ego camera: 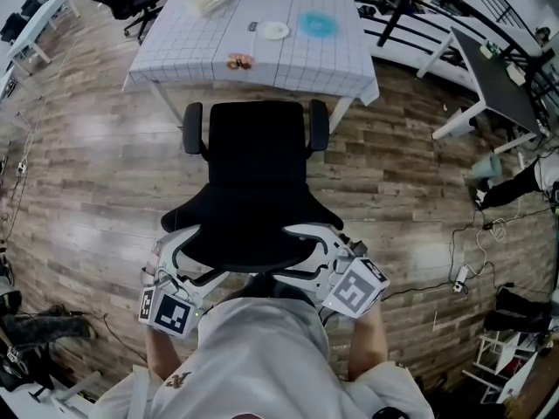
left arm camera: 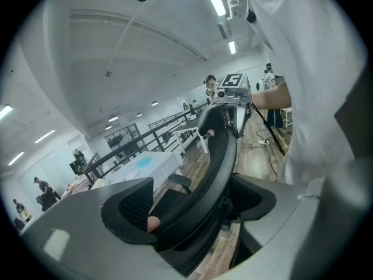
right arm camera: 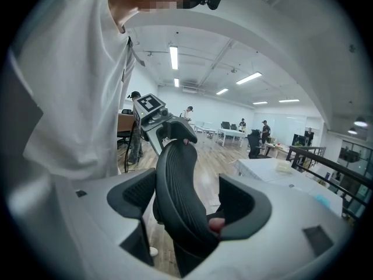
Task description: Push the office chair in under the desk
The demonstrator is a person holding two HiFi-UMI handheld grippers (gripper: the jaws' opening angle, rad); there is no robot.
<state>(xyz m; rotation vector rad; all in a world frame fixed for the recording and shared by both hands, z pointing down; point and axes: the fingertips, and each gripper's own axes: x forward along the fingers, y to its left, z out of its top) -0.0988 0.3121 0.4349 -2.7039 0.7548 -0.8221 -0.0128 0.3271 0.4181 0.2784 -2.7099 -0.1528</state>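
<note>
The office chair (ego camera: 258,173) stands on the near side of the desk (ego camera: 332,59), its seat not yet under it. The left gripper (ego camera: 187,260) and the right gripper (ego camera: 320,250) each clamp the top edge of the backrest, one at each end. The seat hides the chair's base. The desk's far edge is cut off.
</note>
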